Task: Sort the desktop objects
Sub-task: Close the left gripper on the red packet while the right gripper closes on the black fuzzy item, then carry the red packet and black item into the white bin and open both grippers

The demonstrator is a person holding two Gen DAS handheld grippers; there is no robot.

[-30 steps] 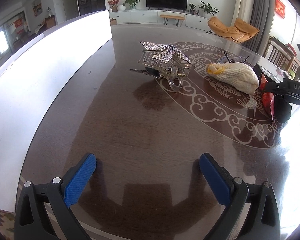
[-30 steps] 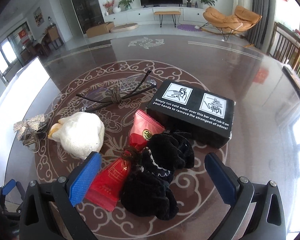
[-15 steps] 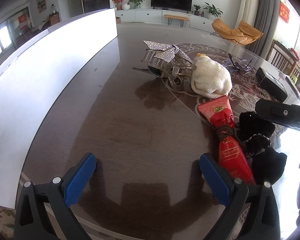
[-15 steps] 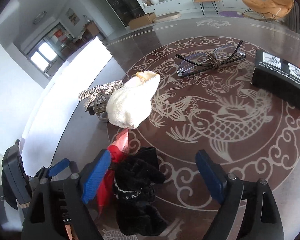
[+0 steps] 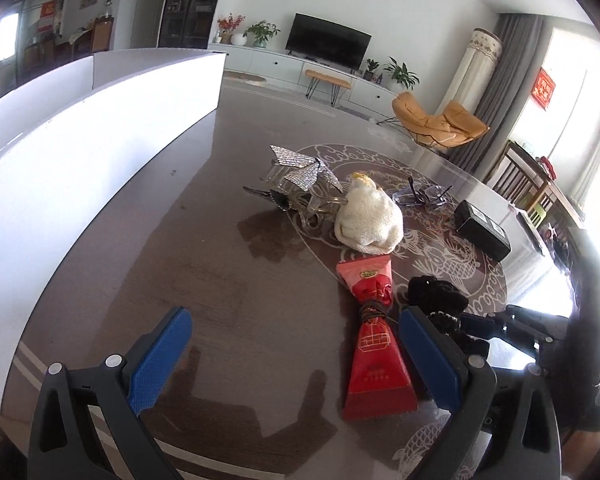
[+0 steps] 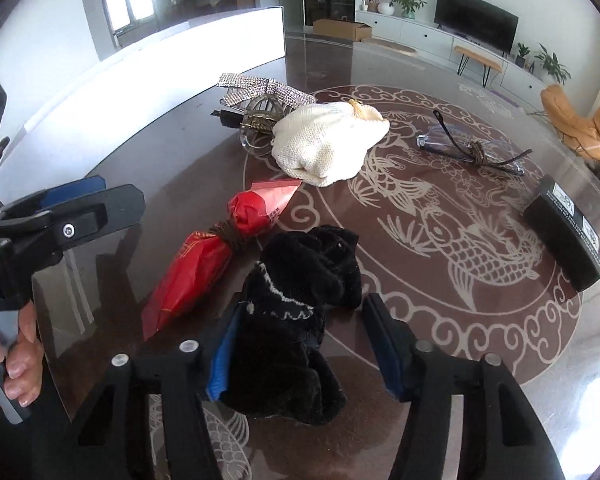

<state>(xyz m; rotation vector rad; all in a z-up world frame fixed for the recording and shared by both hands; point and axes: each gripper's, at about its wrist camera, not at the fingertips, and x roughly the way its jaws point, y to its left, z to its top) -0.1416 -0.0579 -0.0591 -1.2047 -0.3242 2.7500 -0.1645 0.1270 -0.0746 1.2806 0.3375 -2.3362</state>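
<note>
A black velvet pouch (image 6: pixel 300 312) lies between the fingers of my right gripper (image 6: pixel 304 344), which is open around it; the left pad touches it, the right pad stands apart. A red candy bag (image 6: pixel 216 248) lies just left of it, also seen in the left wrist view (image 5: pixel 374 336). My left gripper (image 5: pixel 296 356) is open and empty over bare table, its right finger beside the red bag. Beyond lie a cream knit pouch (image 5: pixel 368 216), a silver bow hair claw (image 5: pixel 300 184), folded glasses (image 6: pixel 472 148) and a black box (image 6: pixel 568 232).
A long white box (image 5: pixel 80 148) runs along the table's left side. The dark table (image 5: pixel 220 264) has a round koi pattern under the objects. The table's far right edge is close to the black box. My left gripper shows in the right wrist view (image 6: pixel 60 216).
My right gripper has moved down and in, so the black pouch now sits between its fingers. My left gripper has shifted right, bringing the red bag beside its right finger.
</note>
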